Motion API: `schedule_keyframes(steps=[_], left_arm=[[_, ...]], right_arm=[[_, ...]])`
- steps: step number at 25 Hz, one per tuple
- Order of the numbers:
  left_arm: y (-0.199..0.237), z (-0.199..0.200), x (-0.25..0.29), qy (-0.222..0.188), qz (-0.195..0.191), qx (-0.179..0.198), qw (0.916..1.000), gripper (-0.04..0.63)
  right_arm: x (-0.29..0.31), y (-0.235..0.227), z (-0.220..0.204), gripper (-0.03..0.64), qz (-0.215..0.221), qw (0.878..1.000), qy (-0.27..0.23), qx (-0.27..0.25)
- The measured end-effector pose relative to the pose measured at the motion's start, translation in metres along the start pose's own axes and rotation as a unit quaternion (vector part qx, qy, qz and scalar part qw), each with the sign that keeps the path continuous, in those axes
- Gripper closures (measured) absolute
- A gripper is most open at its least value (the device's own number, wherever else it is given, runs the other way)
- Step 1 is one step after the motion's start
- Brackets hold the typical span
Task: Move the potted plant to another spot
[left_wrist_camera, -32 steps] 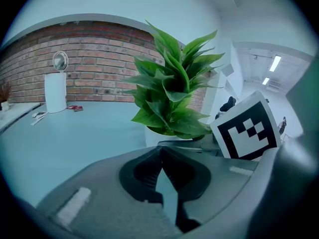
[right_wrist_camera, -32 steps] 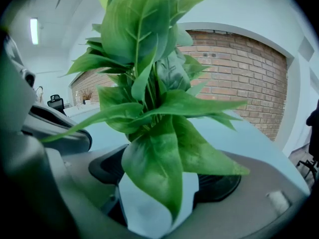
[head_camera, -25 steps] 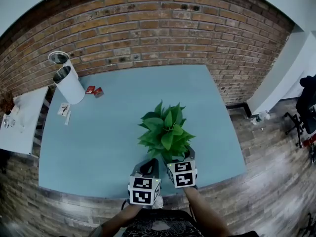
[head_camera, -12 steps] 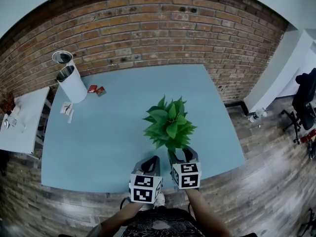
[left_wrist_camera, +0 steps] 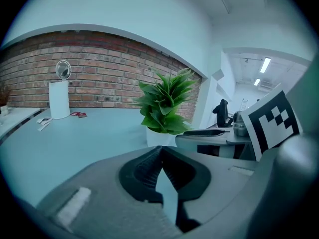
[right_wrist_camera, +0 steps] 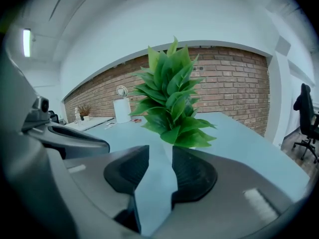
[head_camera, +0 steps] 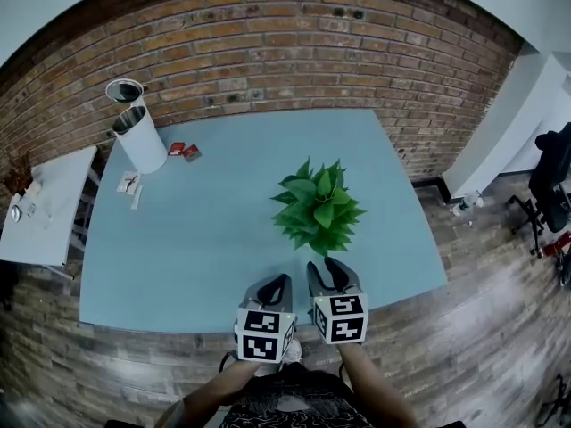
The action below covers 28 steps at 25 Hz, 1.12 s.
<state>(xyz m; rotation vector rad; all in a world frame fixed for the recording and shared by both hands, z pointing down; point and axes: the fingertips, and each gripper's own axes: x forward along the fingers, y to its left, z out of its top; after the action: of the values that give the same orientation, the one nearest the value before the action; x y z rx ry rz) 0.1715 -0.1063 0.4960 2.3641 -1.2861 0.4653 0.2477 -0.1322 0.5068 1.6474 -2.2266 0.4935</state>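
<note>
The potted plant (head_camera: 319, 205) stands on the blue table (head_camera: 205, 239), right of middle; its green leaves hide the pot from above. Its white pot (left_wrist_camera: 158, 136) shows in the left gripper view. Both grippers hang side by side at the table's near edge, clear of the plant. My left gripper (head_camera: 277, 282) is shut with nothing in it, its tips meeting (left_wrist_camera: 159, 151). My right gripper (head_camera: 328, 266) is closing, and a narrow gap (right_wrist_camera: 160, 151) between its jaws holds nothing. The plant (right_wrist_camera: 172, 98) rises just beyond that gap.
A white cylindrical bin (head_camera: 143, 141) stands at the table's far left corner. Beside it lie small red items (head_camera: 183, 151) and paper slips (head_camera: 131, 185). A white side table (head_camera: 45, 208) is further left, a brick wall (head_camera: 294, 43) behind, and an office chair (head_camera: 549, 181) at right.
Both grippers have drawn back from the plant toward the table's near edge. The right one was at the pot a second ago and now stands apart from it.
</note>
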Motion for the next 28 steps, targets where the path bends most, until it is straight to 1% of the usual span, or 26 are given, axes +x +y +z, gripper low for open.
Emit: schedule_keyframes(steps=[2, 6, 12, 18, 21, 28], left_arm=[[0.000, 0.001, -0.004, -0.002, -0.001, 0.001, 1.0000, 0.595], [-0.001, 0.003, -0.011, -0.008, -0.001, 0.002, 1.0000, 0.595], [-0.005, 0.003, -0.020, -0.015, -0.004, 0.003, 0.9999, 0.595], [-0.008, -0.001, -0.027, -0.016, 0.002, 0.009, 0.9998, 0.595], [-0.014, -0.003, -0.030, -0.018, 0.000, 0.006, 0.9998, 0.595], [-0.025, -0.010, -0.038, -0.020, -0.004, 0.005, 0.9998, 0.595]], right_arm=[[-0.004, 0.005, 0.001, 0.485, 0.000, 1.000, -0.003, -0.002], [-0.013, 0.015, 0.001, 0.550, 0.001, 1.000, -0.009, -0.005], [-0.027, 0.030, 0.003, 0.609, 0.013, 1.000, -0.016, -0.008], [-0.040, 0.041, 0.005, 0.611, 0.025, 0.999, -0.022, -0.016], [-0.047, 0.044, 0.002, 0.611, 0.029, 0.999, -0.019, -0.020], [-0.062, 0.045, -0.003, 0.611, 0.029, 0.999, -0.019, -0.021]])
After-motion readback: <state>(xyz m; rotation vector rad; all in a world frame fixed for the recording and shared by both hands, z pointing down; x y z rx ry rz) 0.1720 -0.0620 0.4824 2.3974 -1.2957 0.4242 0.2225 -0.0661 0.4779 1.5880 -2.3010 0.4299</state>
